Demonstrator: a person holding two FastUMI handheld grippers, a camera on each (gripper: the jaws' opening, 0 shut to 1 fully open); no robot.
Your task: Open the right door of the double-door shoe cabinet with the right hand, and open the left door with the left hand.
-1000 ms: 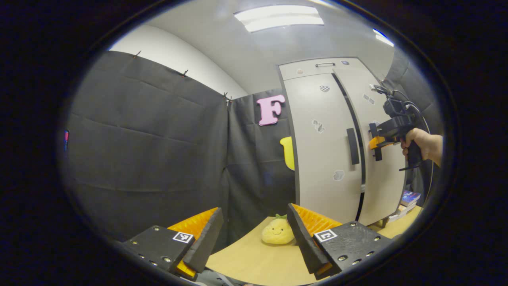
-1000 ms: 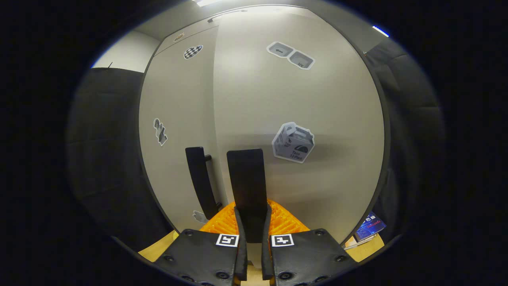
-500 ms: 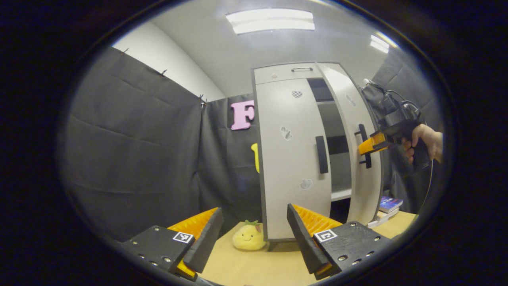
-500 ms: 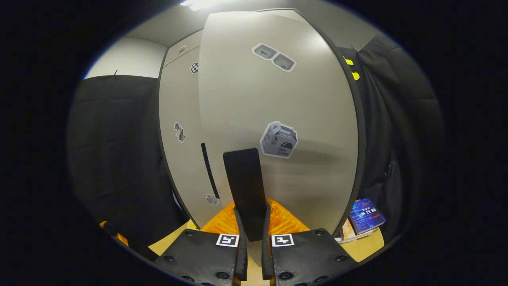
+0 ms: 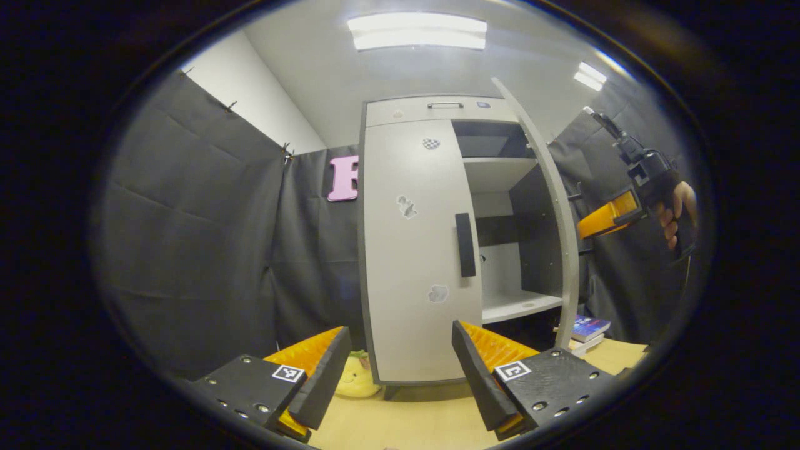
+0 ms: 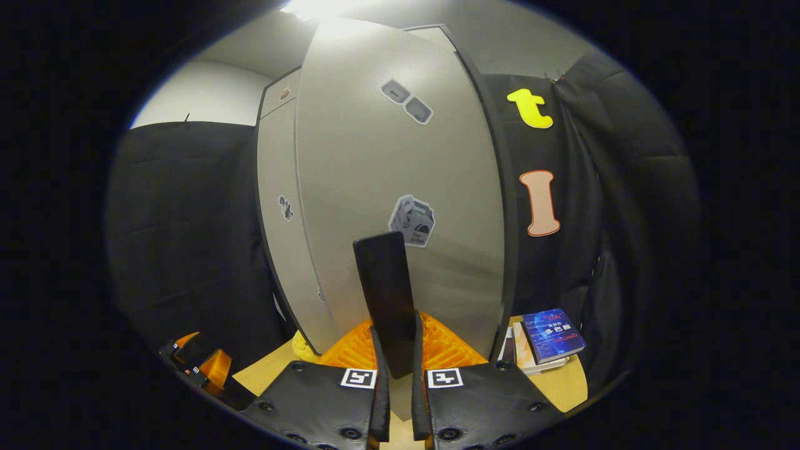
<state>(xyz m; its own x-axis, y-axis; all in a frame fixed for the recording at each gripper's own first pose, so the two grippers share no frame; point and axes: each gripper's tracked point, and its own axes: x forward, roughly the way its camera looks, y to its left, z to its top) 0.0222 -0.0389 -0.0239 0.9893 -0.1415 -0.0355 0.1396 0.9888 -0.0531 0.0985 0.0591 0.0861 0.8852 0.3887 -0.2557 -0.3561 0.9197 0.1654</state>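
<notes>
Half done: right door swung open, right gripper clamped on its handle; left door at 12 o'clock closed, left gripper wide open, empty.

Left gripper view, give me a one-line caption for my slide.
Right door swung open on bare shelves, left door shut, left gripper open before it.
</notes>
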